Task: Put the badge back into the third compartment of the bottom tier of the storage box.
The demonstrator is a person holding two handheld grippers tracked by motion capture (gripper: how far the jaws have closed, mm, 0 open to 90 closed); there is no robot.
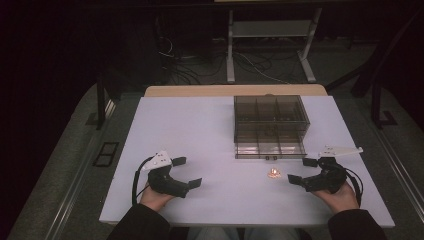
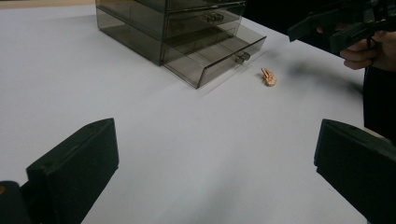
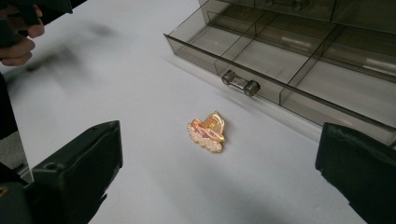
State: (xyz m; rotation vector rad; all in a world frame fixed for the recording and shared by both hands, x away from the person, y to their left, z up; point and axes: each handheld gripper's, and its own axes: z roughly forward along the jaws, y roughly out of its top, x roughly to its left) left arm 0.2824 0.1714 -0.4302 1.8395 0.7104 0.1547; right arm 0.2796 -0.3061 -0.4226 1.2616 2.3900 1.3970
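Observation:
A small gold and pink hair clip (image 1: 273, 173) lies on the white table, just in front of a smoky clear drawer box (image 1: 270, 126) whose bottom drawer is pulled out. The clip (image 3: 208, 131) rests ahead of my right gripper (image 3: 219, 172), whose jaws stand wide apart with nothing between them. From above, the right gripper (image 1: 302, 170) is right of the clip and points left. My left gripper (image 1: 187, 171) sits near the front left, open and empty, pointing right toward the clip (image 2: 269, 77) and the box (image 2: 187, 35).
The pulled-out drawer (image 3: 299, 70) has several empty compartments and a small handle (image 3: 240, 83). The white table (image 1: 190, 125) has bare surface on the left and centre. Behind it, a metal stand (image 1: 270, 45) and cables lie on the dark floor.

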